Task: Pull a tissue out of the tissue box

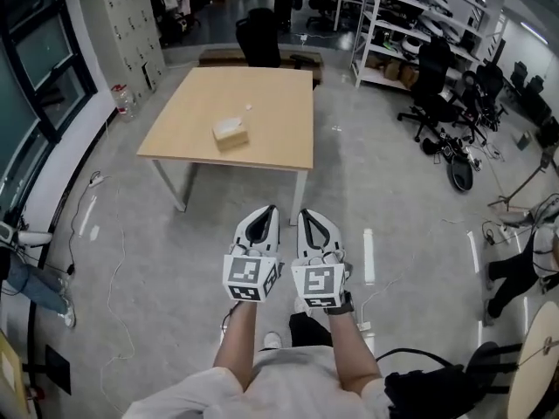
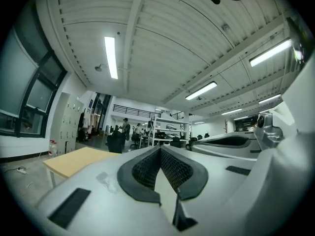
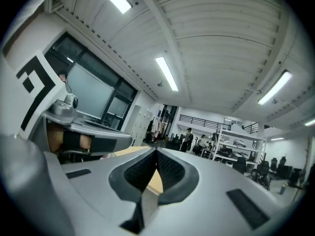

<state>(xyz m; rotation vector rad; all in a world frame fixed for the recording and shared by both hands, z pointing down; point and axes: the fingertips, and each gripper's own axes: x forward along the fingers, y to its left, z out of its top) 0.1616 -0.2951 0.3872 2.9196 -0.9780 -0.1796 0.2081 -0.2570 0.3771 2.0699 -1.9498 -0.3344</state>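
Tissue box [image 1: 231,133], head view only

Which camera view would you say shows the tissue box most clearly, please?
The head view: the tissue box sits in full sight on the table, seen from above. The left gripper view catches only a corner of the table, the right gripper view a sliver of it; neither shows the box.
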